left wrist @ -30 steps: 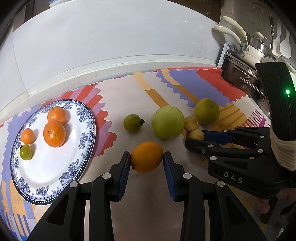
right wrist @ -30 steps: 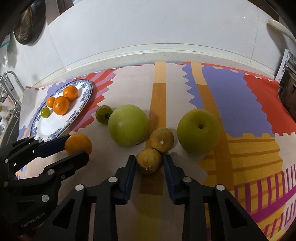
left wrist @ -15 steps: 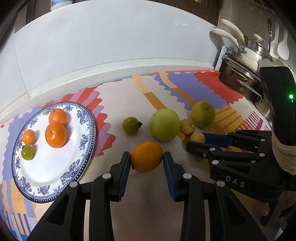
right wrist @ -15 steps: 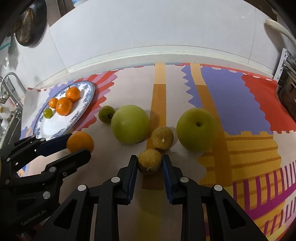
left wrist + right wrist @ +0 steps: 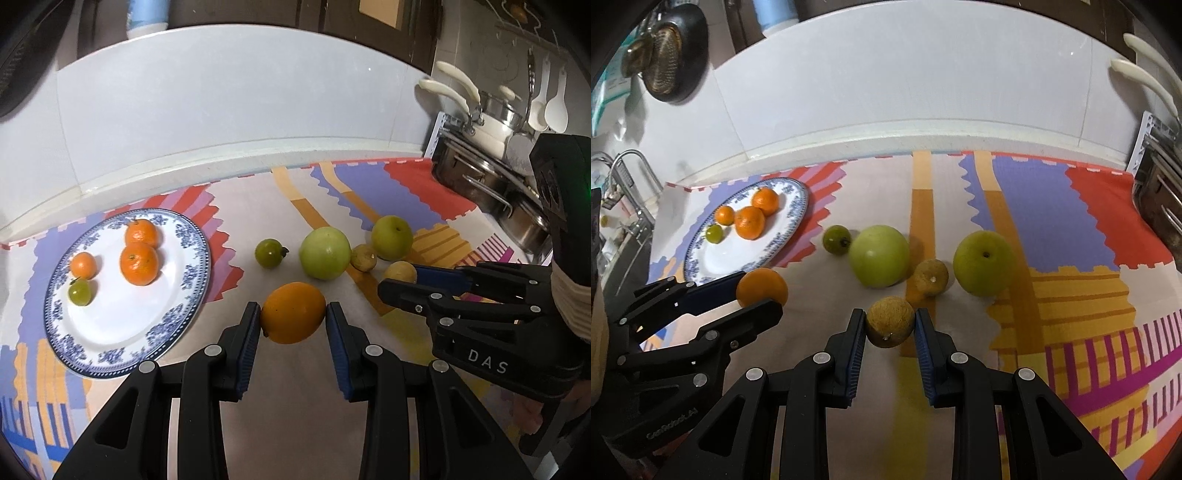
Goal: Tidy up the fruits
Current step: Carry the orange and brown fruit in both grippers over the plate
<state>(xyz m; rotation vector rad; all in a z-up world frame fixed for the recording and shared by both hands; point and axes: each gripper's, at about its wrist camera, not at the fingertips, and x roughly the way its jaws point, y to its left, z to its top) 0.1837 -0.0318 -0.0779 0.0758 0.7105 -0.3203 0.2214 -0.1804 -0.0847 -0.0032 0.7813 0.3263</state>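
Note:
My left gripper (image 5: 293, 319) is shut on an orange (image 5: 293, 312), held above the patterned mat. My right gripper (image 5: 890, 325) is shut on a small brown fruit (image 5: 889, 320), also lifted off the mat. In the right wrist view the left gripper (image 5: 753, 295) shows at the left with the orange (image 5: 761, 286). A blue-and-white plate (image 5: 110, 332) at the left holds three oranges (image 5: 139, 263) and a small green fruit (image 5: 79, 291). On the mat lie a small dark green fruit (image 5: 269, 252), a big green fruit (image 5: 324, 252), a second brown fruit (image 5: 364, 257) and a yellow-green fruit (image 5: 391, 237).
A rack of steel pots (image 5: 491, 177) with white handles stands at the right edge of the counter. The white wall (image 5: 221, 110) runs behind the mat. A tap and sink (image 5: 624, 184) lie at the far left. A dark pan (image 5: 670, 55) hangs on the wall.
Both grippers have risen and pulled back with their fruits. The brown fruit has come away from its neighbour on the mat. The fruits on the mat look farther off.

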